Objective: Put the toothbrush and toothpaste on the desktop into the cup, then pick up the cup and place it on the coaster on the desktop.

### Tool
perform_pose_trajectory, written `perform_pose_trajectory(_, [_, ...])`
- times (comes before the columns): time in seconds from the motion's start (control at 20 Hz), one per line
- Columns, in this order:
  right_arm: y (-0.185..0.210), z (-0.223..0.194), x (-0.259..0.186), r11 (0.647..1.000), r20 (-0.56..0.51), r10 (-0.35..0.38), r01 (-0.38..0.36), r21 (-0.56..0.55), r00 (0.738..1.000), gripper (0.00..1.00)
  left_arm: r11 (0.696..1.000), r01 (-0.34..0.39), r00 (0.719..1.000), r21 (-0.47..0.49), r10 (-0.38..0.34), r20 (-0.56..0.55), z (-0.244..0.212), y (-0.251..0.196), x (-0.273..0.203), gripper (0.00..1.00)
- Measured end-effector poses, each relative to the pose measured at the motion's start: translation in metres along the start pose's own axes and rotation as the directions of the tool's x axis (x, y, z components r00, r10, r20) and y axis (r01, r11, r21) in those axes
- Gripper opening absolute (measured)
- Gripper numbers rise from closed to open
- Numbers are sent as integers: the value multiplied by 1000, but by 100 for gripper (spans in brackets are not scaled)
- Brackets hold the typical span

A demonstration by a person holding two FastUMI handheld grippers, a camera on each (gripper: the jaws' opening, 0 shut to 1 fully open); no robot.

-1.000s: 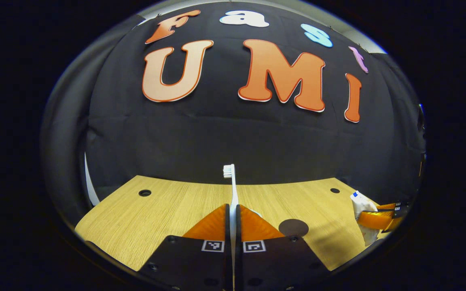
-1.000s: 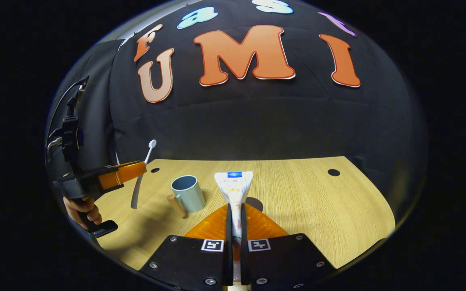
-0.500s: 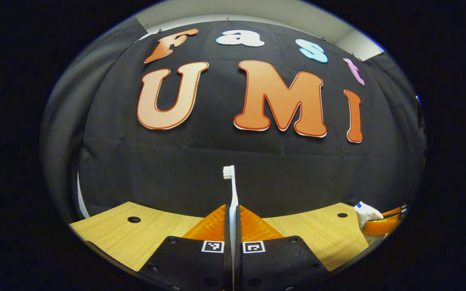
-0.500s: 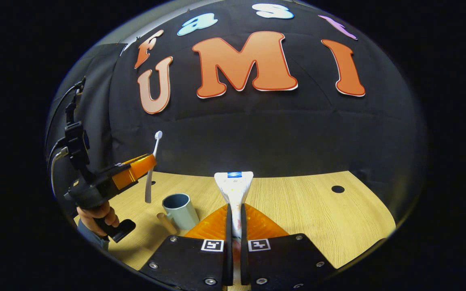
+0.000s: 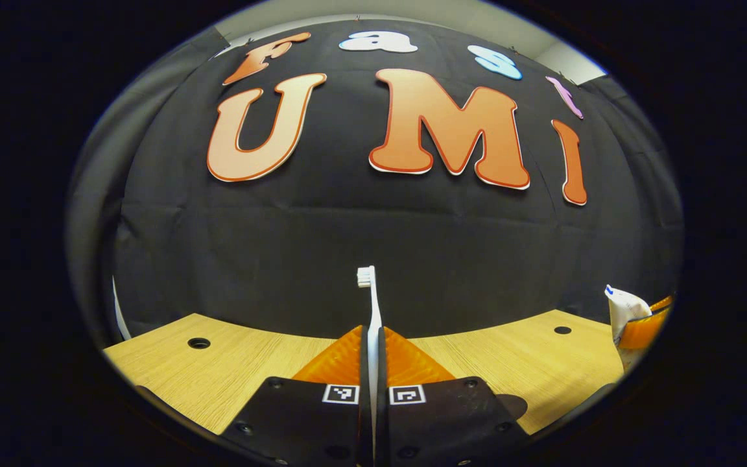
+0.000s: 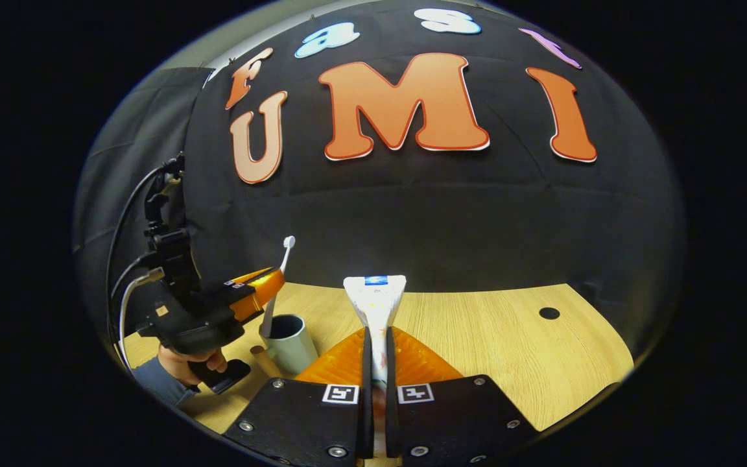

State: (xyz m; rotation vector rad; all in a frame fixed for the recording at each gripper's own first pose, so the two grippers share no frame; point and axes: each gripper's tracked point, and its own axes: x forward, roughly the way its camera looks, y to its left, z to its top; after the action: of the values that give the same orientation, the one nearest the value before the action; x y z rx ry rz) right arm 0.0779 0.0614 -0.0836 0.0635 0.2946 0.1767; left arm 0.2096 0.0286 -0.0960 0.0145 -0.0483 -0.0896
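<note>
Since a second ago the left gripper (image 6: 263,287) has carried the toothbrush (image 6: 277,281) over so its lower end now hangs right at the mouth of the cup (image 6: 288,336). Its fingers are clamped on the handle, bristles up. The right gripper (image 6: 377,353) is squeezed on the toothpaste (image 6: 375,305), which sticks up just beside the cup, above the wooden desktop (image 6: 497,344) with black cloth behind.
</note>
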Motion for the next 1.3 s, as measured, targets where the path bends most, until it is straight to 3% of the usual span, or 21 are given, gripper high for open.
perform_pose_trajectory(0.9, [15,3,-2,1000,16,29,-29,2,999,8,999,-15,990,-38,9,-142,-63,7,8,4])
perform_pose_trajectory(1.1, [14,2,-1,1000,13,23,-23,14,1000,8,998,20,983,-63,-31,-180,-68,1,2,7])
perform_pose_trajectory(1.15, [13,0,-2,1000,10,21,-22,20,1000,8,998,22,981,-63,-34,-191,-70,2,0,13])
perform_pose_trajectory(1.2, [13,0,-1,1000,8,22,-22,21,1000,8,998,22,981,-61,-34,-193,-70,2,-3,9])
perform_pose_trajectory(1.25, [13,0,-2,1000,6,20,-20,22,1000,8,998,23,981,-61,-35,-192,-70,3,-3,17])
perform_pose_trajectory(1.3, [13,-1,-1,1000,5,21,-22,22,1000,8,998,24,980,-58,-35,-198,-69,5,-5,18])
